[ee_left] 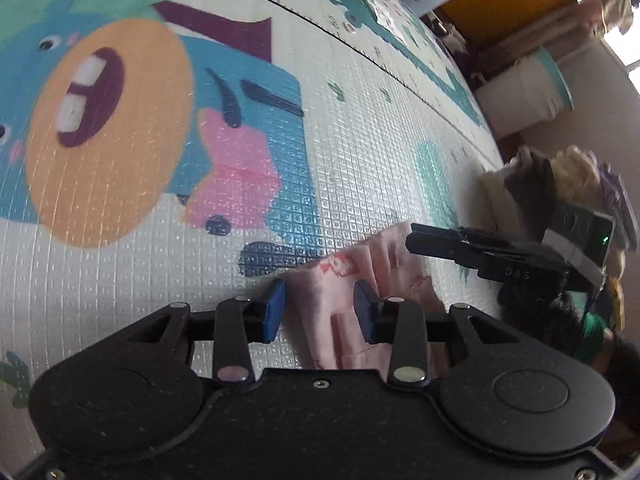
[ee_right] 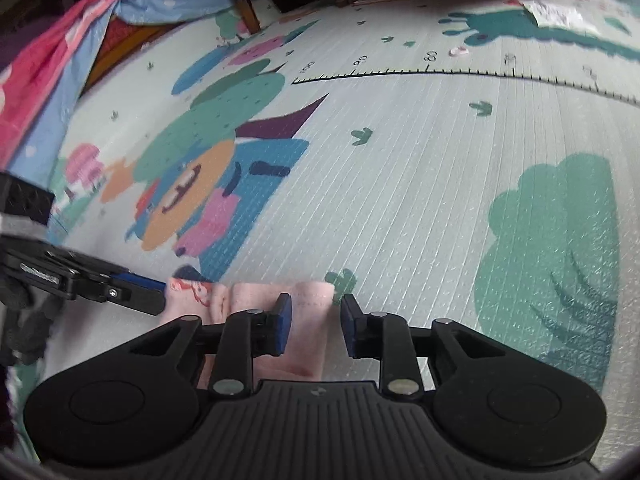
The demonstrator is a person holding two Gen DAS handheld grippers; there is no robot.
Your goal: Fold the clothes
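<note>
A small pink garment [ee_left: 332, 312] with a printed figure lies bunched on the play mat [ee_left: 360, 128]. My left gripper [ee_left: 321, 311] stands open over it. The cloth shows in the gap between the blue pads [ee_left: 276, 312], which do not squeeze it. In the right wrist view the same pink garment [ee_right: 308, 304] lies under my right gripper [ee_right: 316, 326], which is also open; the cloth's edge stops short of the right pad. The two grippers sit side by side at the garment's far edge, with the right gripper [ee_left: 416, 236] entering from the right and the left gripper [ee_right: 154, 294] from the left.
The mat carries a cartoon animal print and a ruler line [ee_right: 440, 72]. A white bucket [ee_left: 524, 92] and a fluffy heap of clothes [ee_left: 560, 184] stand past the mat's right edge. Pink and blue bedding [ee_right: 60, 40] and wooden legs [ee_right: 248, 12] border the far left.
</note>
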